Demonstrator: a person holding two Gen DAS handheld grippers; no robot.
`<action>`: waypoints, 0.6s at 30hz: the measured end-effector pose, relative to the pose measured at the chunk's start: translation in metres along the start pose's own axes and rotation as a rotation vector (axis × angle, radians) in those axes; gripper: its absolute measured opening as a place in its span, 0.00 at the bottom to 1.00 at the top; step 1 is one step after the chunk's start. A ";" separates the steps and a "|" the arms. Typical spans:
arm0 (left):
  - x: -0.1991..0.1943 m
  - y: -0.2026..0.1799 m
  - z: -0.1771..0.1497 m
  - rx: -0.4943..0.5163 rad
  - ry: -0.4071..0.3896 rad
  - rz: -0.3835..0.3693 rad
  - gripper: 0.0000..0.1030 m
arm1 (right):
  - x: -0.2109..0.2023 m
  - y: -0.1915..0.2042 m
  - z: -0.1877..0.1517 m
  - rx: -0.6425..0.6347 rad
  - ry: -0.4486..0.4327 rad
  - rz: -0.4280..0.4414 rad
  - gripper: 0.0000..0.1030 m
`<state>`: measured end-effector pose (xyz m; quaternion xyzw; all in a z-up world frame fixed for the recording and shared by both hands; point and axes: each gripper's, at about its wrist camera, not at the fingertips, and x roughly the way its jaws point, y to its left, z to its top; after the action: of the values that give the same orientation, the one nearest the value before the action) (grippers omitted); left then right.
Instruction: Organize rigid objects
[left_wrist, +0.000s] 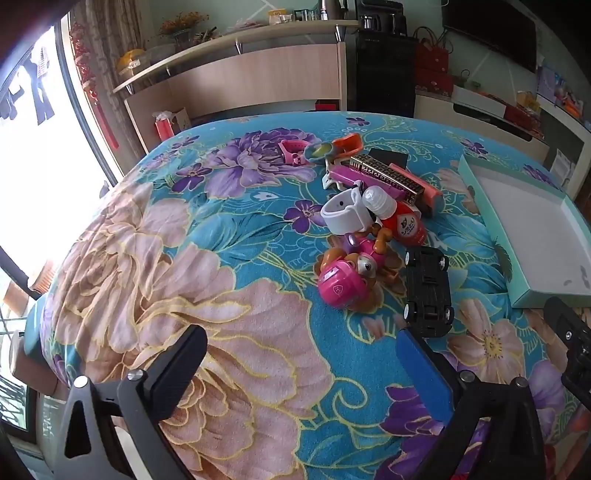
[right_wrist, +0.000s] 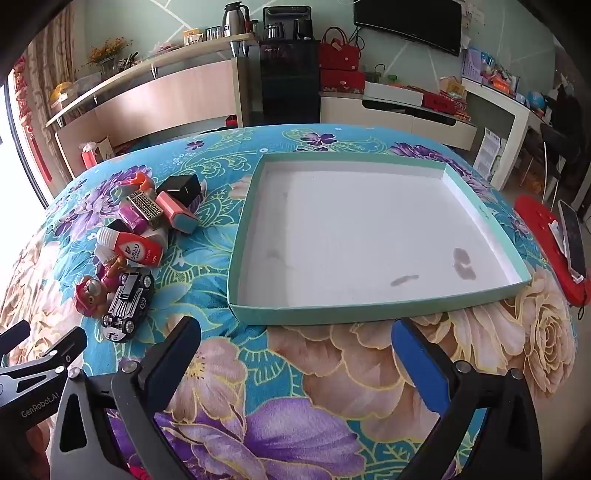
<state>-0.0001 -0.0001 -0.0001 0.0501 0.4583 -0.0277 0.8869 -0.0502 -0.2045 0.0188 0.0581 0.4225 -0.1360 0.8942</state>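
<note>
A pile of toys lies on the floral cloth: a black toy car (left_wrist: 428, 291) (right_wrist: 127, 308), a pink-helmeted pup figure (left_wrist: 345, 278) (right_wrist: 90, 291), a red bottle with white cap (left_wrist: 397, 218) (right_wrist: 131, 247), a white ring (left_wrist: 341, 212), a gold patterned box (left_wrist: 386, 177) (right_wrist: 146, 205) and a pink box (right_wrist: 177, 210). The shallow teal tray (right_wrist: 373, 308) (left_wrist: 491, 221) stands empty to the pile's right. My left gripper (left_wrist: 301, 350) is open just short of the car. My right gripper (right_wrist: 295, 343) is open in front of the tray's near wall.
A red board with a phone (right_wrist: 570, 240) on it lies right of the tray. A black cube (right_wrist: 181, 188) and orange and pink toys (left_wrist: 347, 146) sit at the pile's far side. Shelves and cabinets stand beyond the table.
</note>
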 end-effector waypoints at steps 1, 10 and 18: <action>0.000 0.000 0.000 0.005 0.000 -0.001 1.00 | 0.001 0.000 0.001 0.004 -0.003 0.001 1.00; -0.014 -0.005 -0.001 0.022 -0.036 0.021 1.00 | -0.009 0.001 -0.002 -0.006 -0.066 -0.015 1.00; -0.010 -0.005 -0.004 0.024 -0.051 0.028 1.00 | -0.009 0.008 -0.003 -0.030 -0.057 -0.027 1.00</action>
<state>-0.0099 -0.0044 0.0051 0.0663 0.4343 -0.0220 0.8981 -0.0554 -0.1949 0.0241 0.0349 0.3996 -0.1433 0.9048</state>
